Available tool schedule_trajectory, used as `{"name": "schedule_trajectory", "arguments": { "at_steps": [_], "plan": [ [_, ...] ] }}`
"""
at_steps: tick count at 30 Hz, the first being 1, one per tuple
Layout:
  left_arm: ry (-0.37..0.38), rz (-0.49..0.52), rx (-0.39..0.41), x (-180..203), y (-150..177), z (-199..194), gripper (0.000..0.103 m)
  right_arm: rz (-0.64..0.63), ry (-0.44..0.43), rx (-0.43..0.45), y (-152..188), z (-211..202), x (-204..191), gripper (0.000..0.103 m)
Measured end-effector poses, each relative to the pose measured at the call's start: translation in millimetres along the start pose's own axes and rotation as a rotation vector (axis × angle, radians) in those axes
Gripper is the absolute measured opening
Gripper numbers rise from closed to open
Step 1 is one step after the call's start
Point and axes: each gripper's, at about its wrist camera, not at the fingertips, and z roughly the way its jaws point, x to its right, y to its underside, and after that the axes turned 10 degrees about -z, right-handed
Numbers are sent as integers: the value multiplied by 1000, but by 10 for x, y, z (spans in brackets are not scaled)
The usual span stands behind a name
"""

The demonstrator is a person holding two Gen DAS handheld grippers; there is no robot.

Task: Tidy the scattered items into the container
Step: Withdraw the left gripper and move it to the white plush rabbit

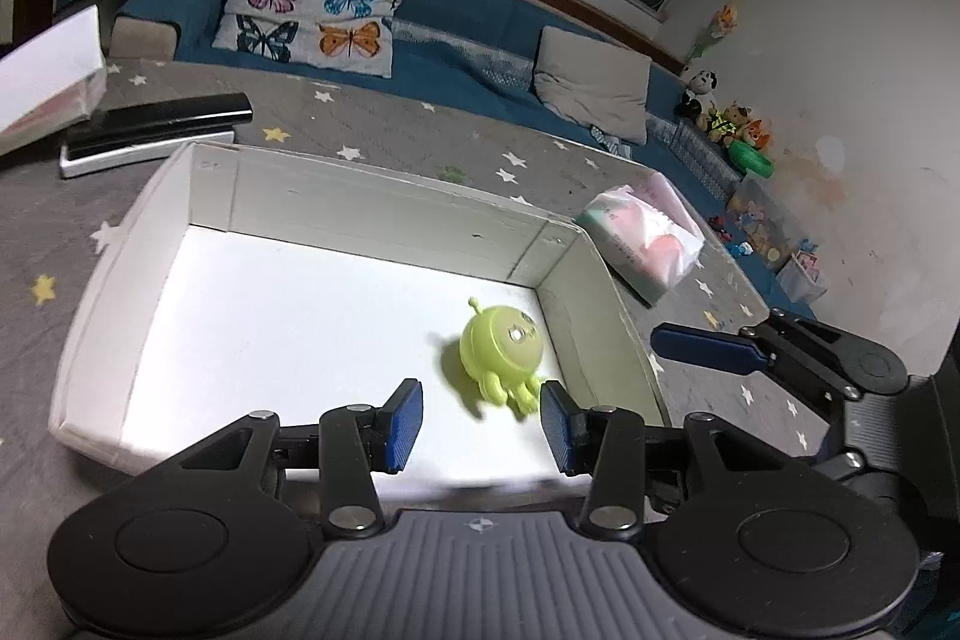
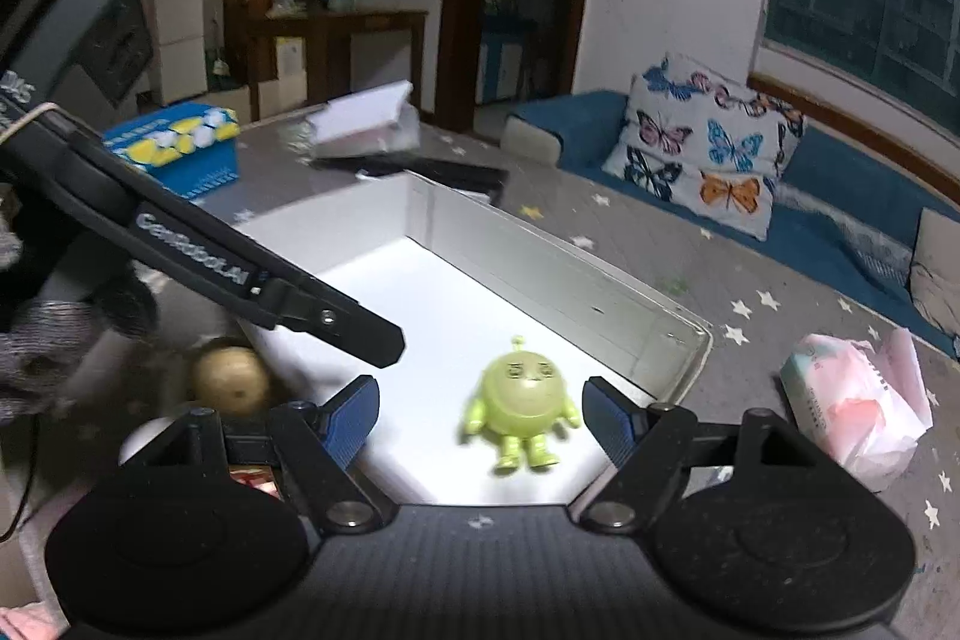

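Observation:
A white open box [image 1: 384, 196] lies on the grey star-patterned mat. A lime-green toy figure [image 1: 503, 352] lies inside it near the right wall; it also shows in the right wrist view [image 2: 522, 409] within the box [image 2: 570, 280]. My left gripper [image 1: 480, 424] is open and empty, just in front of the figure, which is blurred. My right gripper [image 2: 480, 424] is open and empty above the box's near corner; it shows in the left wrist view beside the box [image 1: 714, 346]. A round tan object [image 2: 231, 379] lies outside the box, left of it.
A pink-and-white plastic packet [image 1: 645, 235] lies right of the box. Black and white flat boxes [image 1: 156, 127] lie behind it, with a blue basket [image 2: 174, 148] further left. A blue sofa with a butterfly pillow [image 1: 312, 4] and stuffed toys [image 1: 729, 118] border the mat.

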Motion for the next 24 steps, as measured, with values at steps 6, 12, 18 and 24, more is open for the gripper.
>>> {"name": "schedule_trajectory", "arguments": {
  "at_steps": [6,12,18,24],
  "plan": [
    [-12,18,34,-12,261,-313,45,-42,-42,45,46,-326,-360,76],
    [-34,10,64,-102,531,-590,46,-92,-105,62,102,-494,-786,76],
    [-61,-33,51,-282,821,-736,46,-137,-179,43,176,-418,-1195,75],
    [-41,-126,25,-461,930,-735,46,-162,-203,8,236,-241,-1411,75]
  ]
}}
